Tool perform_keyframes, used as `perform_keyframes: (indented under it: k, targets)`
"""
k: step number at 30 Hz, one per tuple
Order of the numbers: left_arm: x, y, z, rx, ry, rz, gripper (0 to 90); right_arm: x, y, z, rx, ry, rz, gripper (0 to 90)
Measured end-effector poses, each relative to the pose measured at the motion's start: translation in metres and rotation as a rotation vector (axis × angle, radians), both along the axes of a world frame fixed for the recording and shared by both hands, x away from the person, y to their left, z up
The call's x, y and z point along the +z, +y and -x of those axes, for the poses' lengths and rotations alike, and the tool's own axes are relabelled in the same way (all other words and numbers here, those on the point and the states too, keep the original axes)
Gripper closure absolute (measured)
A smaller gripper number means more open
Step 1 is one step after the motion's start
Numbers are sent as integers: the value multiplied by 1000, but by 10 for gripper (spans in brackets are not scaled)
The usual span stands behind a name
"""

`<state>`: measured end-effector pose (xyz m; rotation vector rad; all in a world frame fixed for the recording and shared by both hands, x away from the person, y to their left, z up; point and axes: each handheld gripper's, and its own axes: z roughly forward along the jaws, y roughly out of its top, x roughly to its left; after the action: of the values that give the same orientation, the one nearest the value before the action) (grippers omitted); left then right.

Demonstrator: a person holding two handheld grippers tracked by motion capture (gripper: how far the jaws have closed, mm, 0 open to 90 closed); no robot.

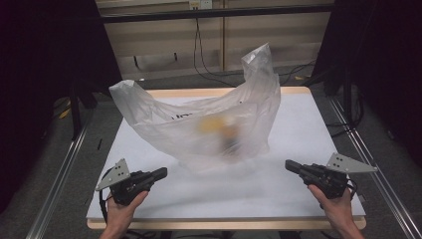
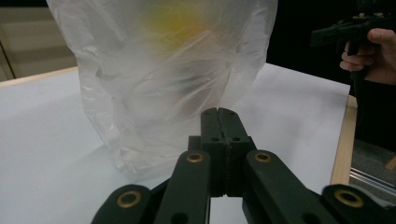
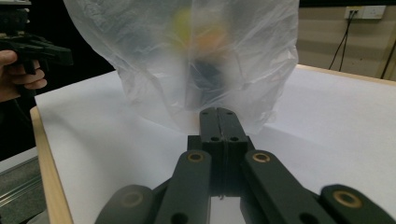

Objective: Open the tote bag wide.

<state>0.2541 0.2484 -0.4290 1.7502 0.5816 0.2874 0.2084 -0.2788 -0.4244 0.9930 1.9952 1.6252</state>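
A translucent plastic bag (image 1: 209, 124) stands open-mouthed in the middle of the white table (image 1: 303, 134), with blurred yellow, orange and dark things inside it. My left gripper (image 1: 163, 173) hovers at the front left, pointing right toward the bag, jaws pressed together with nothing between them. At the front right my right gripper (image 1: 288, 165) points left at the bag, also shut and empty. In the left gripper view the bag (image 2: 163, 79) rises just beyond the closed jaws (image 2: 219, 112). The right gripper view shows the bag (image 3: 205, 60) a short way past its shut tips (image 3: 218, 112).
The table has a wooden rim (image 1: 224, 223) along its front edge. Metal rails (image 1: 64, 164) run along both sides on the floor. Cables (image 1: 204, 55) hang against the back wall. Dark curtains stand left and right.
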Motion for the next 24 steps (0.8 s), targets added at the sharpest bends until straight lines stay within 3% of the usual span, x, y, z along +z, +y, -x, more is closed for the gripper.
perform_keyframes:
  k: [4, 6, 8, 15, 22, 24]
  targets:
    - [5, -3, -2, 2, 8, -6, 900, 6, 6, -3, 25, 11, 4, 900]
    - [8, -5, -2, -36, 3, -5, 900, 10, 10, -6, 31, 14, 1, 900]
    - [11, -8, -1, -23, -6, -21, 900, 15, 14, -9, 44, 7, -6, 900]
    - [25, -21, 1, -72, 10, -24, 900, 30, 32, -21, 97, -3, -16, 900]
    - [48, -33, -1, -87, -26, -4, 900, 56, 50, -28, 129, -33, -20, 900]
    - [61, -39, -3, -99, -52, -6, 900, 72, 56, -31, 141, -55, -29, 900]
